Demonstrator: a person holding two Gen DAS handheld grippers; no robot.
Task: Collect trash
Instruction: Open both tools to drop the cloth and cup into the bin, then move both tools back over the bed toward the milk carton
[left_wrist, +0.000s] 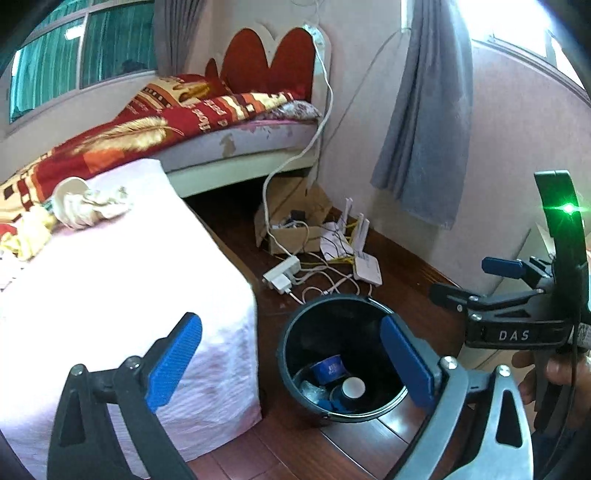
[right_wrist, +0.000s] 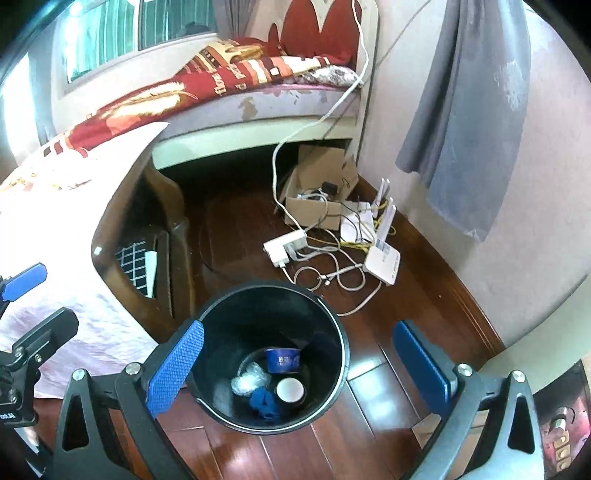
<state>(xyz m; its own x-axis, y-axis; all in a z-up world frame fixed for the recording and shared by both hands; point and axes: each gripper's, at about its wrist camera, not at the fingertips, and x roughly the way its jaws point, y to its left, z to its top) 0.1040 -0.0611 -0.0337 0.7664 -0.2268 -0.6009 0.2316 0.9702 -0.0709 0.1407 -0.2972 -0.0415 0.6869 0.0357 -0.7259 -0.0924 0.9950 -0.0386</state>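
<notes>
Behind bin (right_wrist: 271, 321): cables (right_wrist: 332, 273), router (right_wrist: 382, 262).

The bin (right_wrist: 269, 354) stands on the floor (right_wrist: 373, 417), right of the table (left_wrist: 122, 280). Cups (right_wrist: 282, 360) lie in it.

Both wrist views look steeply down, close above the bin (left_wrist: 341, 360) (right_wrist: 271, 354). Both share the bed (left_wrist: 207, 110) (right_wrist: 236, 81) beyond it.

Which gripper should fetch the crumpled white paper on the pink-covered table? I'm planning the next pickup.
Left, probably. The left gripper is open beside the pink-covered table with the crumpled white paper ahead; the right gripper hangs over the black bin.
</notes>
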